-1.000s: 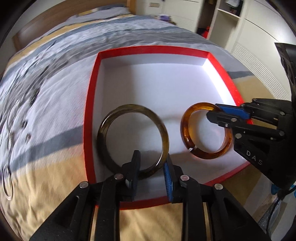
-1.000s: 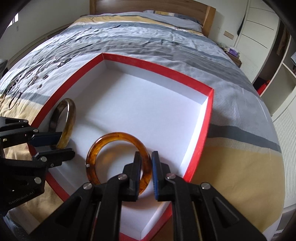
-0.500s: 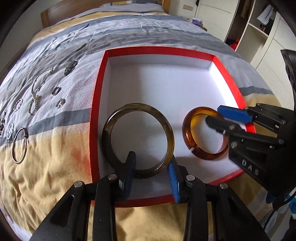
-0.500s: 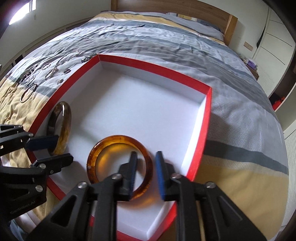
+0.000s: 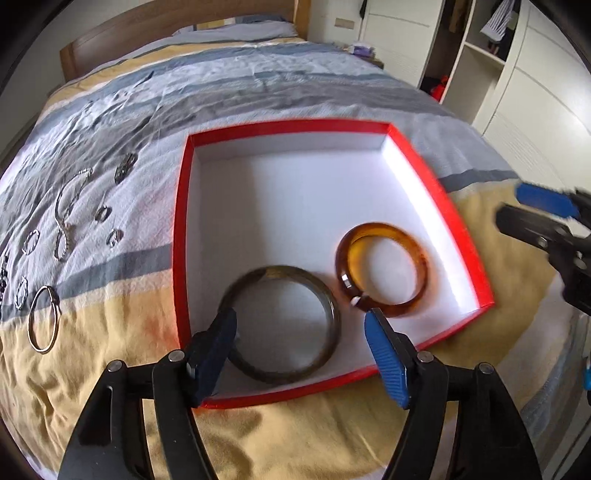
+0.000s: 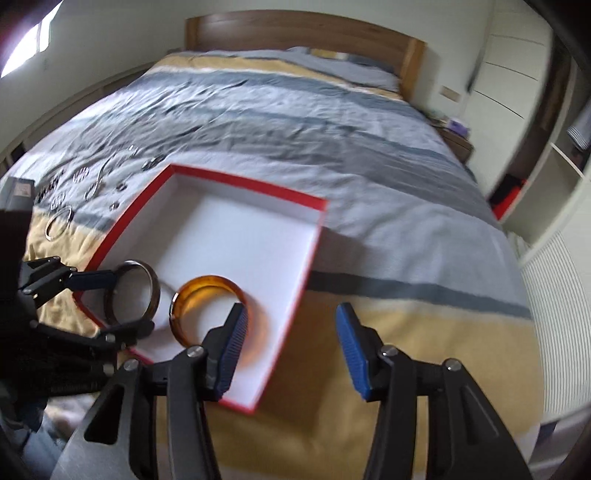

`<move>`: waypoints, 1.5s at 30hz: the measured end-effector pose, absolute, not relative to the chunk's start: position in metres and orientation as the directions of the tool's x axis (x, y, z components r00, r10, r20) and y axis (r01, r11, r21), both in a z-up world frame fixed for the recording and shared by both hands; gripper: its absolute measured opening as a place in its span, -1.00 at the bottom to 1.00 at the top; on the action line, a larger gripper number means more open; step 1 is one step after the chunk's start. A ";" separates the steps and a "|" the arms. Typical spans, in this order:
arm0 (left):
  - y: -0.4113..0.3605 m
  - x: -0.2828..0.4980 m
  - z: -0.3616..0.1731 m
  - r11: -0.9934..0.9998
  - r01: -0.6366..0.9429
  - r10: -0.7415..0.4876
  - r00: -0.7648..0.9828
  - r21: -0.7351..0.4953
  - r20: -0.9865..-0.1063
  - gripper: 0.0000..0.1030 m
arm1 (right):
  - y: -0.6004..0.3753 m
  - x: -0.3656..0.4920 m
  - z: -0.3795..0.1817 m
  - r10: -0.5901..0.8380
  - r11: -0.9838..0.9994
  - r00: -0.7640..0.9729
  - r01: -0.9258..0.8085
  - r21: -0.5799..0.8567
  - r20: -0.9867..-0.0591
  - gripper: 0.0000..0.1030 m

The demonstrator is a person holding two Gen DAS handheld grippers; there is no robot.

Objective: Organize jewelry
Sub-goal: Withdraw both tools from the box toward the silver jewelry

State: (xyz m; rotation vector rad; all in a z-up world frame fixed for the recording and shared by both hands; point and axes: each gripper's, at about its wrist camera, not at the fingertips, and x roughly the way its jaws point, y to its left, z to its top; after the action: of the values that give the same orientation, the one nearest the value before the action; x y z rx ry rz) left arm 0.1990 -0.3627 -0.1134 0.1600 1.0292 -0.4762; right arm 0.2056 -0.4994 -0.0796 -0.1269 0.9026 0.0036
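Observation:
A red-rimmed white tray (image 5: 181, 229) (image 6: 258, 184) lies on the bed. A dark olive bangle (image 5: 325, 295) (image 6: 153, 284) and an amber bangle (image 5: 421, 258) (image 6: 207, 282) lie flat in its near part, side by side. My left gripper (image 5: 301, 339) (image 6: 110, 299) is open and empty, raised above the olive bangle near the tray's front edge. My right gripper (image 6: 290, 347) (image 5: 528, 210) is open and empty, lifted back past the tray's right rim.
Several small silver rings, chains and a large hoop (image 5: 42, 319) (image 6: 59, 221) lie on the bedspread left of the tray. A wooden headboard (image 6: 295, 29) is at the far end; white wardrobes and shelves (image 5: 517, 74) stand to the right.
Both grippers let go of their bangles, opened wide and pulled up and back. The two bangles stay lying in the tray.

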 end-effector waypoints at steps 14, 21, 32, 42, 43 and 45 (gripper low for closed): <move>-0.268 0.137 0.020 0.862 0.506 -0.385 0.602 -0.038 -0.700 0.39 | -0.481 0.118 0.018 -0.124 0.991 0.720 0.126 -0.047 -0.683 -0.06; -0.147 0.108 0.075 0.928 0.372 -0.294 0.748 0.009 -0.596 0.58 | -0.404 0.103 0.072 -0.051 0.999 0.804 0.049 -0.019 -0.592 -0.07; 0.008 0.081 0.086 0.991 0.136 -0.114 0.810 -0.004 -0.575 0.58 | -0.313 0.088 0.092 0.083 0.996 0.850 -0.067 0.051 -0.521 -0.07; 0.011 0.122 0.004 0.989 0.109 -0.151 0.703 -0.105 -0.695 0.27 | -0.275 0.138 0.026 0.153 0.988 0.786 -0.121 0.093 -0.599 -0.08; 0.007 0.129 -0.006 0.986 0.116 -0.166 0.685 -0.120 -0.709 0.23 | -0.272 0.144 0.018 0.154 0.988 0.777 -0.122 0.094 -0.610 -0.08; -0.003 0.144 -0.024 0.982 0.129 -0.189 0.652 -0.138 -0.734 0.13 | -0.269 0.161 -0.005 0.163 0.987 0.752 -0.126 0.103 -0.638 -0.10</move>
State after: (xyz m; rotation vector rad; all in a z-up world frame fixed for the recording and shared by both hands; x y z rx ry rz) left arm 0.1442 -0.0026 -0.0240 -0.0761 0.8419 -0.1810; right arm 0.1611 -0.2694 -0.0047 0.0544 0.7017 0.1580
